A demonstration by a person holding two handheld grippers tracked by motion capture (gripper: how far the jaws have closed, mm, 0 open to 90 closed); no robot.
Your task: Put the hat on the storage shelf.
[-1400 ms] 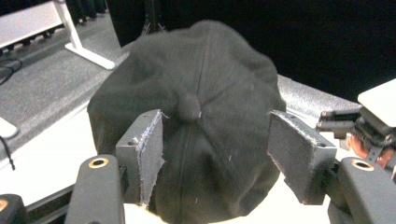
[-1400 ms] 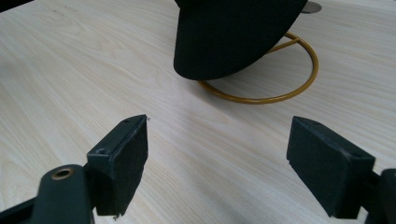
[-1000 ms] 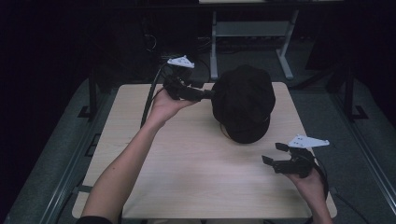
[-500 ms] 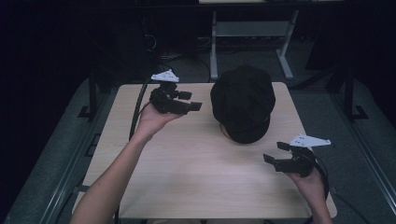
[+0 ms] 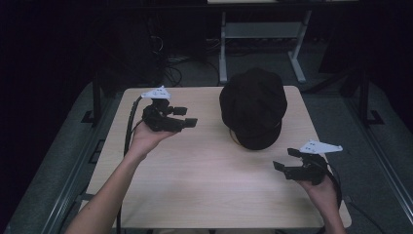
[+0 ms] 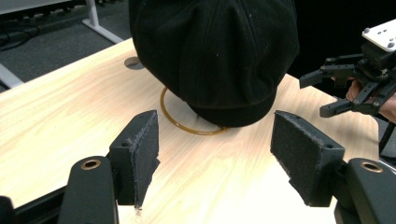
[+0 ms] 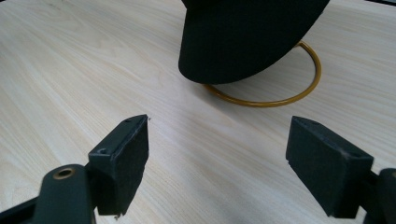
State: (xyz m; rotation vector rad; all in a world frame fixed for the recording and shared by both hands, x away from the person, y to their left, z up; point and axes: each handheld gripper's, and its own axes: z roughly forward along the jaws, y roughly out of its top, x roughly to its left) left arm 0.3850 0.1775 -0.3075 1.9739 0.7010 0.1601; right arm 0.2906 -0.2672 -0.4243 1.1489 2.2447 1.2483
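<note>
tabletop (image 5: 195,195): pale wood grain, under both my tools and carrying everything listed here.

black cap (image 5: 253,105): soft, panelled crown, brim toward my side. it sits propped above the tabletop over a ring, ahead of both tools. from my left tool it lies straight in front, beyond the pads and apart from them; from my right tool it lies ahead and a little to the far side, well apart.

gold wire ring (image 6: 187,123): thin round hoop flat on the tabletop, partly hidden beneath the cap; its open arc shows in both gripper views, nearer the tools than the cap's crown.

left tool (image 5: 187,117): held in my left hand above the tabletop, pointed across toward the cap. jaws stand wide apart, pads (image 6: 144,154) bare, nothing between them; they have just been opening a little further.

right tool (image 5: 287,160): in my right hand near the close right corner of the tabletop, aimed toward the cap. jaws wide apart, nothing gripped, bare wood between the pads (image 7: 123,163).
</note>
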